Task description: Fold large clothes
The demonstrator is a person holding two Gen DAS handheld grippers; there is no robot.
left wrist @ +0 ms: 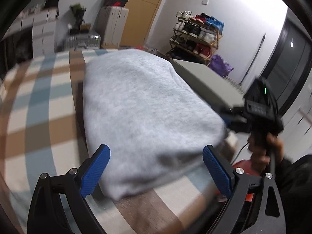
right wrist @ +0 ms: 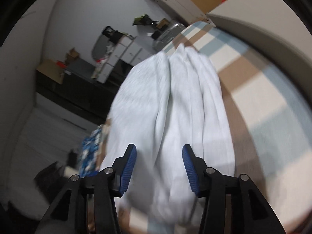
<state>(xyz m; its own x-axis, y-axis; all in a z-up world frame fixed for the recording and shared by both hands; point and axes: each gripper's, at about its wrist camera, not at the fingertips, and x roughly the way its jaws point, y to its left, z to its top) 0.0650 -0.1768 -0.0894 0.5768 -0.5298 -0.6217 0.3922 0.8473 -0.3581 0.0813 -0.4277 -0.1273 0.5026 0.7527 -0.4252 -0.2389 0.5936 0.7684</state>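
Observation:
A light grey sweatshirt lies folded into a long rectangle on a bed with a checked cover. My left gripper is open, its blue pads either side of the garment's near end, just above it. My right gripper is open too, with the bunched, ridged edge of the same garment between and beyond its fingers; the cloth looks loose between them. The right gripper also shows in the left wrist view at the garment's right edge, held by a hand.
A beige bed frame or board runs along the garment's right side. A shoe rack and purple bag stand behind it. Drawers, boxes and a suitcase line the far wall. A dark cabinet stands beyond the bed.

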